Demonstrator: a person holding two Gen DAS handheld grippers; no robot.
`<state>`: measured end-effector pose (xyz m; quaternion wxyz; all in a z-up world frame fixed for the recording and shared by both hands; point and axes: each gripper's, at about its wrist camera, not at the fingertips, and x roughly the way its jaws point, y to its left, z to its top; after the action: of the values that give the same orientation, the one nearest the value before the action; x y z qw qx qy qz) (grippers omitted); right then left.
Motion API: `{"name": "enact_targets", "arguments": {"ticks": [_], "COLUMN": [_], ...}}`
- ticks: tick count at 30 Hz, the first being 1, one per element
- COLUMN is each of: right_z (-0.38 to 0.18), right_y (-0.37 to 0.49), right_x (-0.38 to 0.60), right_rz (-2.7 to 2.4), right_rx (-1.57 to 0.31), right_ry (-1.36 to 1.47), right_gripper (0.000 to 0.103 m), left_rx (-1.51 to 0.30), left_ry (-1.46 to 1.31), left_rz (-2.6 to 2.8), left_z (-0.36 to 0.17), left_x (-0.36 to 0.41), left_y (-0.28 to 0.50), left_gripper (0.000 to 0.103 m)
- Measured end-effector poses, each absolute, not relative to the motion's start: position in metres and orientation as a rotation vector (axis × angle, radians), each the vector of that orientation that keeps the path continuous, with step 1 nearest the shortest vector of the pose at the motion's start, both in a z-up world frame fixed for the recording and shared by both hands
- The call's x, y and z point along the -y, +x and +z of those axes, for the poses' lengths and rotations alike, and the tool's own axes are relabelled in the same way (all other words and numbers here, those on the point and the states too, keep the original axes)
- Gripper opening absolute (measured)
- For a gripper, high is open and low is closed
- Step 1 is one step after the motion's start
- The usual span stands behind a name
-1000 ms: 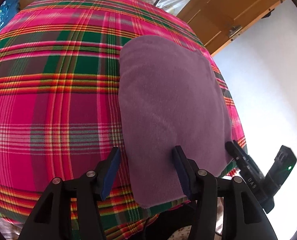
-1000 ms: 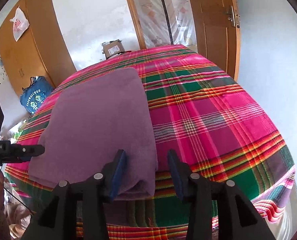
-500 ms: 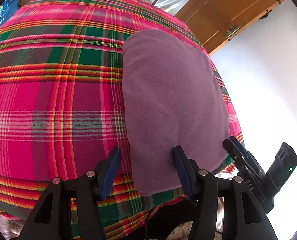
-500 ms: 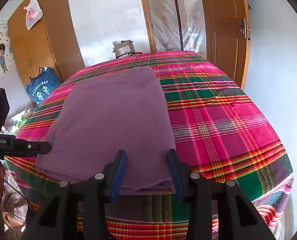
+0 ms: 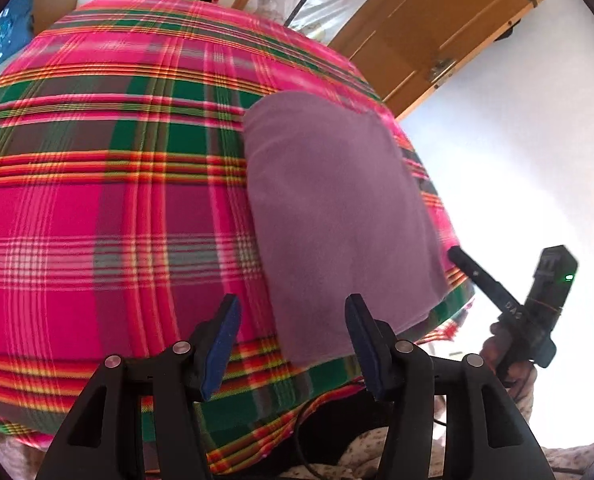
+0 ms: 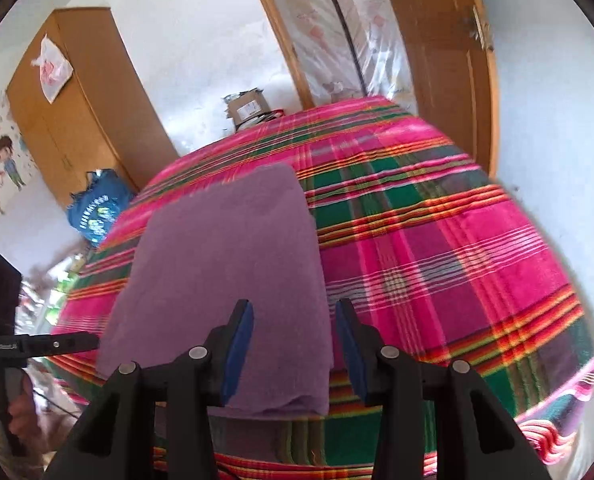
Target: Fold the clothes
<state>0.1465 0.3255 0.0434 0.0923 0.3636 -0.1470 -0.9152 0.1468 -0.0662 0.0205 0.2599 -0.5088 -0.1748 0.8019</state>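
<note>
A folded purple cloth [image 5: 337,216] lies flat near the front edge of a bed with a pink, green and red plaid cover [image 5: 109,208]. It also shows in the right wrist view [image 6: 225,264]. My left gripper [image 5: 293,340] is open and empty, held above the cloth's near left corner. My right gripper [image 6: 295,344] is open and empty, held above the cloth's near right corner. In the left wrist view the right gripper [image 5: 481,276] shows at the cloth's right edge. In the right wrist view the left gripper [image 6: 41,344] shows at the left.
A wooden door [image 5: 441,28] stands at the right of the bed. A wooden wardrobe [image 6: 77,108] and a blue bag [image 6: 97,212] stand at the left. A cardboard box [image 6: 249,108] sits beyond the bed's far end.
Both grippers have drawn back and up from the cloth, still open. The cloth has stayed flat on the bed.
</note>
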Motion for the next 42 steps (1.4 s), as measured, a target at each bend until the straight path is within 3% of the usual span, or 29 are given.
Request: {"name": "enact_targets", "arguments": {"ticks": [12, 16, 22, 42], "right_z": [0.019, 0.008, -0.001, 0.003], "right_y": [0.095, 0.078, 0.061, 0.031], "right_x": [-0.353, -0.357, -0.364, -0.355], "right_rz": [-2.461, -2.360, -2.289, -2.135], "right_rx": [0.620, 0.650, 0.725, 0.653], "right_ry": [1.163, 1.196, 1.188, 1.213], "right_gripper": [0.046, 0.050, 0.052, 0.058], "left_rx": [0.659, 0.739, 0.690, 0.774], "left_ry": [-1.421, -1.450, -1.485, -1.476], "left_rz": [2.007, 1.995, 1.949, 1.828], "left_z": [0.005, -0.003, -0.010, -0.015], "left_x": [0.042, 0.041, 0.027, 0.025], "left_y": [0.087, 0.074, 0.055, 0.025], "left_gripper": [0.057, 0.065, 0.065, 0.071]}}
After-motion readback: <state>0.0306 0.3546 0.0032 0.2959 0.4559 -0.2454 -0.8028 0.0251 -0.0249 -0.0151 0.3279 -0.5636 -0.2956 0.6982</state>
